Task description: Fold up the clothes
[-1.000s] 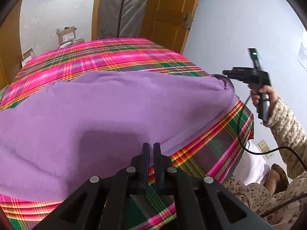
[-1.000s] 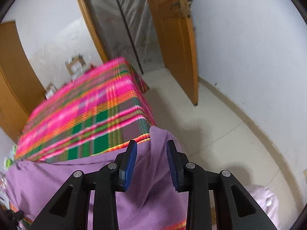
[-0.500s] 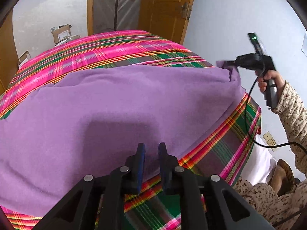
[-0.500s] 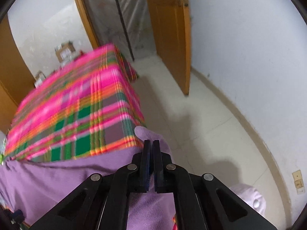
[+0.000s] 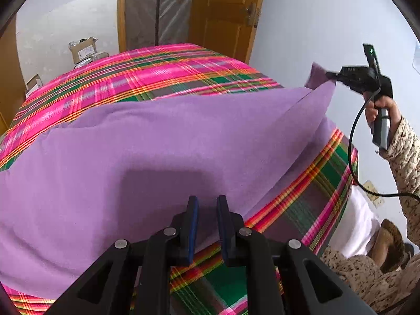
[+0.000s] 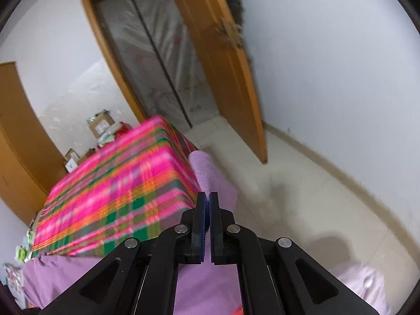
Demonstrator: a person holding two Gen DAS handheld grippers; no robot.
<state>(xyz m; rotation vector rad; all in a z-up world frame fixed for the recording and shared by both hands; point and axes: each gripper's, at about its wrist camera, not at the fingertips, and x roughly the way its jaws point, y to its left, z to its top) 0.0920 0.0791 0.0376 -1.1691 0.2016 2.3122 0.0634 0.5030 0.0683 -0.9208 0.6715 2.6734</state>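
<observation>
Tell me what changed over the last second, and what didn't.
The right gripper closed on a corner of the purple fleece cloth and lifted it off the pink plaid bedcover. The left gripper opened from shut, above the cloth's near edge, gripping nothing. The rest of the cloth stayed spread flat on the bedcover.

No legible text, brand or number anywhere. White labels on cardboard boxes (image 5: 82, 50) by far wall, print too small and blurred to read. Same boxes (image 6: 101, 124) in right wrist view, labels smeared by motion blur. Nothing readable on door, wall or bedding.
</observation>
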